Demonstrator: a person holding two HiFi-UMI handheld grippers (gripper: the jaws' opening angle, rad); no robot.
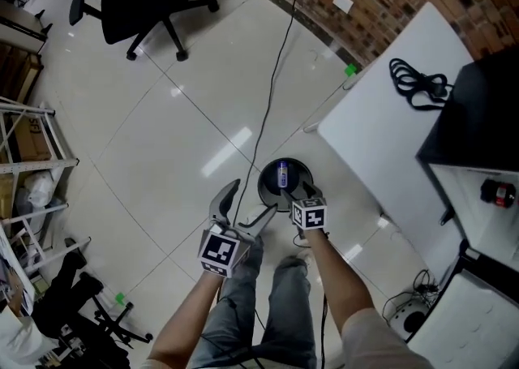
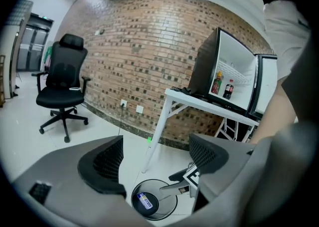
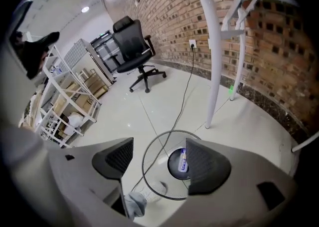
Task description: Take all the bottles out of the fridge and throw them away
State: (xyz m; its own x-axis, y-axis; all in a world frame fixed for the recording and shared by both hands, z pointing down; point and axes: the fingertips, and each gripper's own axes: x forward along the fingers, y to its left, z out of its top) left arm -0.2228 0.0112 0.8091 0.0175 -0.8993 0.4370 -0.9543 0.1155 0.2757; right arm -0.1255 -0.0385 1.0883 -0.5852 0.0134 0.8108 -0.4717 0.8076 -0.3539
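Tiled floor (image 1: 162, 140): left tool (image 2: 157, 158), right tool (image 3: 159, 160) spread, empty, tilted down above bin (image 1: 261, 183) holding bottle (image 1: 282, 173).

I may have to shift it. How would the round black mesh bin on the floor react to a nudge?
The round black mesh bin looks thin-walled and nearly empty, so probably light. On glossy tiles it would likely slide rather than tip.
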